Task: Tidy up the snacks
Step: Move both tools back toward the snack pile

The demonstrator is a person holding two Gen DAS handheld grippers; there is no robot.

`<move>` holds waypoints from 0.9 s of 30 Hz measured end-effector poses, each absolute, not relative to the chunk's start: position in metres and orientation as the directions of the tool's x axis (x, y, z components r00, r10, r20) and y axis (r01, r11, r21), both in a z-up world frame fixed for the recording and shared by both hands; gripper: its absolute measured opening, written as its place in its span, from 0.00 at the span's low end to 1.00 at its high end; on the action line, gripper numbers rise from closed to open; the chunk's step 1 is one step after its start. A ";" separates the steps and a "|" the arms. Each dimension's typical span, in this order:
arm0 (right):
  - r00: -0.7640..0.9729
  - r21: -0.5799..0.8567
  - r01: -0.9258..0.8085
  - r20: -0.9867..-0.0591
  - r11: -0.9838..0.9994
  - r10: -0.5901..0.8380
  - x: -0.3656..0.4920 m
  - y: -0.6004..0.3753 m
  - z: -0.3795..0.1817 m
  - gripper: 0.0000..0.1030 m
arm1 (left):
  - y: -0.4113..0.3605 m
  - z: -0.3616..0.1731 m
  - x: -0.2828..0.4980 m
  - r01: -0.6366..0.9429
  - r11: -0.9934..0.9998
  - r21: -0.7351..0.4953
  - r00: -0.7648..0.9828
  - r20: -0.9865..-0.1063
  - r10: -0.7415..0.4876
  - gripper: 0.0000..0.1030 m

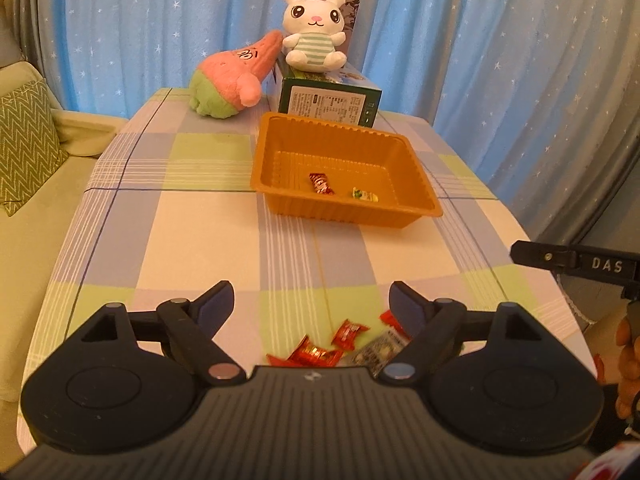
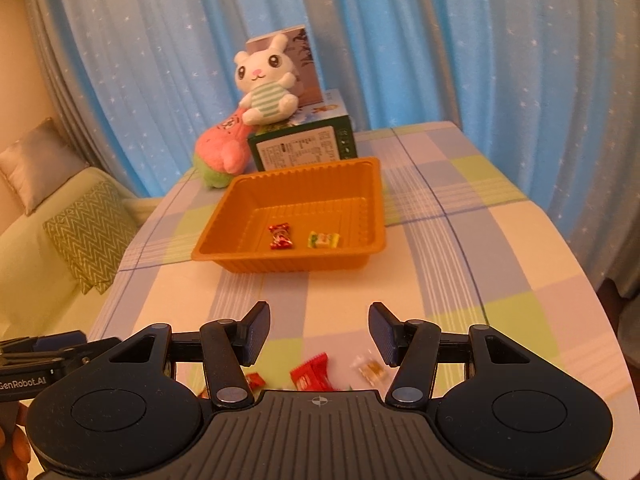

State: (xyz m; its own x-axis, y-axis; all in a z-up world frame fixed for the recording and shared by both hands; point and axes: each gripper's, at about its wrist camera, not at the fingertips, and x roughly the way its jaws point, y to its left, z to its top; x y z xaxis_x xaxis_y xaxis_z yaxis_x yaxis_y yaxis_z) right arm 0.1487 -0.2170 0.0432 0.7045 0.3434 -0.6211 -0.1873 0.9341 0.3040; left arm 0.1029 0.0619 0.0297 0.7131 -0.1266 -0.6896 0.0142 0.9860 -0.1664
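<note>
An orange plastic tray [image 1: 424,204] [image 2: 208,254] sits mid-table and holds a red-wrapped candy [image 1: 321,183] [image 2: 281,236] and a yellow-green candy [image 1: 365,195] [image 2: 323,239]. Near the front edge lie loose snacks: red wrappers [image 1: 316,354] [image 2: 310,374], a silver packet [image 1: 380,350] and a clear-wrapped candy [image 2: 370,368]. My left gripper [image 1: 311,304] hangs open above them with nothing between its fingers. My right gripper [image 2: 318,330] is open and empty too, over the same pile. Each gripper shows at the edge of the other's view.
At the table's far end a pink and green plush [image 1: 232,78] leans by a green box [image 1: 330,102] with a white bunny plush [image 1: 316,32] on top. A sofa with a zigzag cushion [image 1: 24,148] stands left. Blue curtains hang behind. A hand [image 1: 628,364] holds the right gripper.
</note>
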 end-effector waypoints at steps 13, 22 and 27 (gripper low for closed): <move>0.648 0.308 -0.138 -0.691 0.941 0.321 0.095 -0.226 -0.009 0.53 | 0.068 -0.004 0.067 0.019 0.991 -0.131 0.670 -0.734 -0.110 0.80; 0.580 0.317 -0.134 -0.743 0.939 0.333 0.085 -0.222 -0.046 0.53 | 0.061 -0.033 0.078 0.044 0.994 -0.104 0.615 -0.781 -0.109 0.68; 0.571 0.310 -0.144 -0.749 0.940 0.335 0.092 -0.218 -0.053 0.53 | 0.057 -0.045 0.092 0.089 0.993 -0.084 0.580 -0.806 -0.120 0.64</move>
State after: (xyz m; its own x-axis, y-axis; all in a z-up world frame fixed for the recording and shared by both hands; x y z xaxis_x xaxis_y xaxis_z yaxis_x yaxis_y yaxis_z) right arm 0.0924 -0.2184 -0.0532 0.5712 0.3349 -0.7493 -0.1443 0.9397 0.3100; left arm 0.0921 0.0567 -0.0445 0.5797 -0.1199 -0.8059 0.0889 0.9925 -0.0837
